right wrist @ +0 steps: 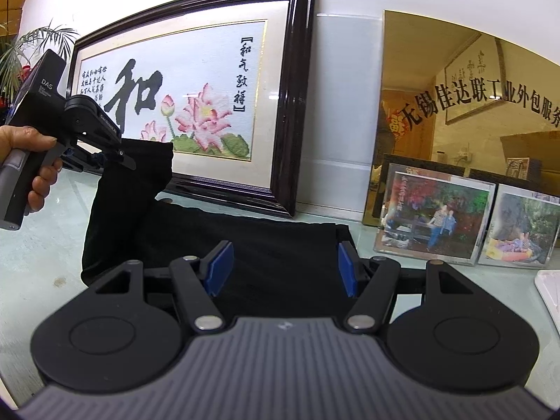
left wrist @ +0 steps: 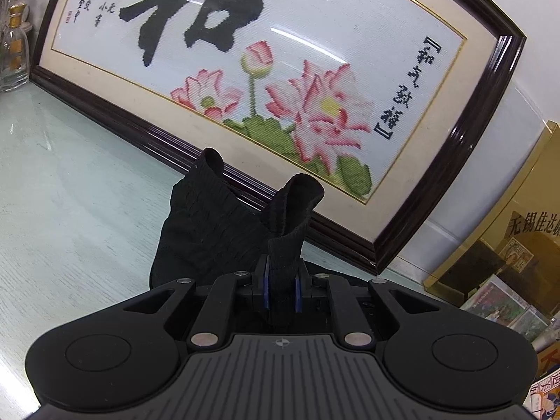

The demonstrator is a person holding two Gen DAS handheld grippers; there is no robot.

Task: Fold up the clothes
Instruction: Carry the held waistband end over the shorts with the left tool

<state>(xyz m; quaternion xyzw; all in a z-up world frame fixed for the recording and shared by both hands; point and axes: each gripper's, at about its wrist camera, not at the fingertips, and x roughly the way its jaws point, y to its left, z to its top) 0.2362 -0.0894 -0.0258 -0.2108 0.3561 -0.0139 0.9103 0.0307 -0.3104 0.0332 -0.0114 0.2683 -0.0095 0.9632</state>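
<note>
A black garment (right wrist: 266,245) lies on the pale glass table (right wrist: 42,266) in front of a framed picture. My left gripper (left wrist: 282,285) is shut on a bunched edge of the black garment (left wrist: 217,231) and holds it lifted above the table. In the right wrist view the left gripper (right wrist: 105,155) shows at the left, a hand around its handle, with the cloth hanging down from it. My right gripper (right wrist: 283,267) is open and empty, its blue pads apart, just above the flat part of the garment.
A large framed lotus embroidery (right wrist: 196,115) leans on the wall behind the garment; it also shows in the left wrist view (left wrist: 280,80). A gold plaque (right wrist: 469,105) and two photo frames (right wrist: 434,217) stand at the right. A glass bottle (left wrist: 14,45) stands at the far left.
</note>
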